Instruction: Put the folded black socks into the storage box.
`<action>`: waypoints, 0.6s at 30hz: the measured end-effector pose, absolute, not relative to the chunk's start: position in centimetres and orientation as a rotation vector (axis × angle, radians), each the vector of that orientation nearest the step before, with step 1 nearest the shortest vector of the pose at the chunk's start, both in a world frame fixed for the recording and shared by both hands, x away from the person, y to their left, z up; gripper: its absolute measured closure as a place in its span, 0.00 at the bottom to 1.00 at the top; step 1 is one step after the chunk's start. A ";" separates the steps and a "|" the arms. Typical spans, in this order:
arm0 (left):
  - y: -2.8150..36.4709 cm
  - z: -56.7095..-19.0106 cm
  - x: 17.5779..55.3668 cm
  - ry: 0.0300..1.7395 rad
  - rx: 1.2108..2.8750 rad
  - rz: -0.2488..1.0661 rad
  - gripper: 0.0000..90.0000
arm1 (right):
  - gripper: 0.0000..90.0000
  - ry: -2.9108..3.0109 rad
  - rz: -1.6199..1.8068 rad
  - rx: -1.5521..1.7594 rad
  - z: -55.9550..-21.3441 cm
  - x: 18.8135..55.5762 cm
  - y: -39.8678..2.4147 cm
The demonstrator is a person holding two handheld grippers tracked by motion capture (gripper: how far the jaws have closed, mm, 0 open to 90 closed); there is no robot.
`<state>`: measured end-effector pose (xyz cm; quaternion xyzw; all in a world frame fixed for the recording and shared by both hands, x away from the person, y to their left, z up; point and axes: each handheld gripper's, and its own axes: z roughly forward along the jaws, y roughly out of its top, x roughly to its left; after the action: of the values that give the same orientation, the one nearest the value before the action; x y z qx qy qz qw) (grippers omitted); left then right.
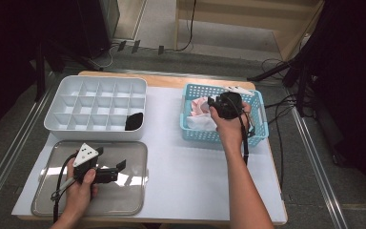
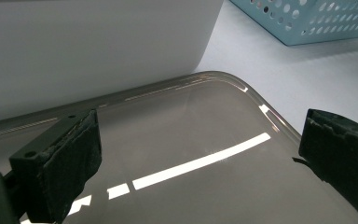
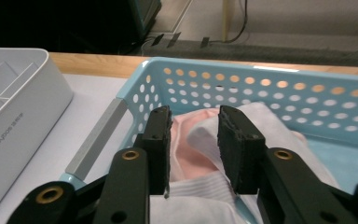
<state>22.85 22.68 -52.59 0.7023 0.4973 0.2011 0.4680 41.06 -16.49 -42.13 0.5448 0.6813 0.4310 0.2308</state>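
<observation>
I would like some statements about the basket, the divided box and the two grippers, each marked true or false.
1. The right gripper reaches into the blue basket, its jaws on either side of a pink cloth. True.
2. The left gripper holds a white cloth. False: its jaws stand open over the grey tray, nothing between them.
3. A black item lies in a corner compartment of the white divided box. True.
4. The blue basket is empty. False: it holds pink and white cloths.
</observation>
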 end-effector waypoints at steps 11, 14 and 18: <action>22.7 -52.6 22.8 1.222 1.720 0.488 0.00 | 0.71 1.876 1.131 1.658 -43.1 45.8 -15.9; 22.7 -52.6 22.8 1.224 1.719 0.490 0.00 | 0.68 1.862 1.126 1.728 -43.7 46.7 -16.1; 22.7 -52.6 22.9 1.224 1.719 0.485 0.00 | 0.61 1.878 1.061 1.755 -44.4 47.5 -16.1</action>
<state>22.86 22.73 -52.59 0.7011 0.4991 0.1980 0.4692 47.52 -16.10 -44.38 0.6208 0.6644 0.3753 0.1796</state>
